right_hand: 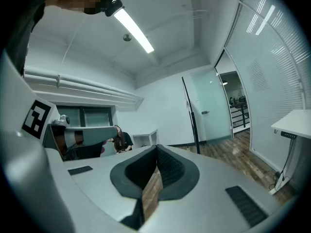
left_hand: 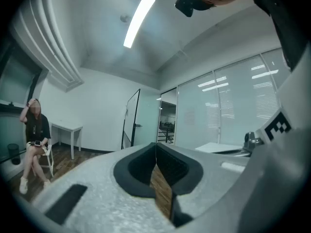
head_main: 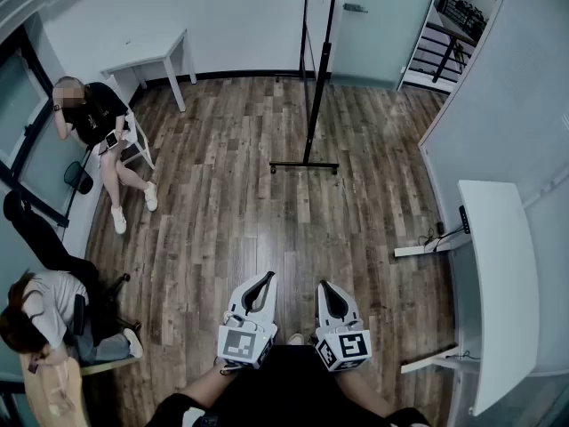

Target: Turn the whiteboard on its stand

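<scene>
Left tongs (head_main: 269,276) and right tongs (head_main: 322,285), both clenched empty, face one seemingly edge-on whiteboard (head_main: 319,65).

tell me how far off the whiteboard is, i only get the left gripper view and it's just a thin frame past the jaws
Observer: Head view: the whiteboard stands edge-on straight ahead, a long stretch of wood floor from the left gripper.
Operator: is the right one holding anything
Observer: No, the right gripper is shut on nothing.
Operator: anyone near us
Observer: A second seated person at our near left.
</scene>
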`<state>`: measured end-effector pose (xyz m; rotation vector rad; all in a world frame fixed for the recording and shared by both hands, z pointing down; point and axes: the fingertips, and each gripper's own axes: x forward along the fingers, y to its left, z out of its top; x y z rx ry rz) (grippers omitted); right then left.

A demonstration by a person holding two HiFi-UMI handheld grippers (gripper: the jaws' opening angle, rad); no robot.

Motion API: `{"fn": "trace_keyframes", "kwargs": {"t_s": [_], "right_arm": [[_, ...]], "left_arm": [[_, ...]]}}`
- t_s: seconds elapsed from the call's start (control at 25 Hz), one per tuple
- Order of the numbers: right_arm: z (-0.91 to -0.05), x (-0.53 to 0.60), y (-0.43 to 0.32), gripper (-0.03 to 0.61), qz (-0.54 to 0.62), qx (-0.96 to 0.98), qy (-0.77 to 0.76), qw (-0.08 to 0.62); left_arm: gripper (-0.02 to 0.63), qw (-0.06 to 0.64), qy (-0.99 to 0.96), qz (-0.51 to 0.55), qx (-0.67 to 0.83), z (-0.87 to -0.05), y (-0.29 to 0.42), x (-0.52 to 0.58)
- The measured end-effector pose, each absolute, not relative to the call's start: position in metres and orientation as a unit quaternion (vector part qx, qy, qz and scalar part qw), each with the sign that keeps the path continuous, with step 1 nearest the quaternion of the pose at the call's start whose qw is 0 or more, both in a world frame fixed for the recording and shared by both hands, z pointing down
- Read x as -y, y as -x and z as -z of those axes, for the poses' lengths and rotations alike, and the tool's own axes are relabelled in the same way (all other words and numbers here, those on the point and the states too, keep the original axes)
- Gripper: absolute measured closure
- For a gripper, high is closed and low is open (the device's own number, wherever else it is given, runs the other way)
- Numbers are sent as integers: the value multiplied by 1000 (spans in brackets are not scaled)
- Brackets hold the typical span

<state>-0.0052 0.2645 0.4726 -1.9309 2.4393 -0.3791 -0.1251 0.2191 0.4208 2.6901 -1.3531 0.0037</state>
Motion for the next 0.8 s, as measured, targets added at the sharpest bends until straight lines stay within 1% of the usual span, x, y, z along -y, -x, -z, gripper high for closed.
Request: {"fn": "trace_keyframes", "kwargs": {"t_s": [0.2,0.36,0.52,0.8], "right_arm": [[-475,-261,9,565,119,-779,615,2],[-476,-255,18,566,118,-781,614,0],[-472,-249,29,565,116,-781,614,21],[-471,-229,58,565,113,-772,625,28]], "left_arm": [[597,63,-899,0,434,-442,119,-228],[597,69,-893,-4,444,-440,129,-221],[597,64,-898,-6,434,-441,140,-215],[597,66,-907,-12,416,-447,169,-200]]}}
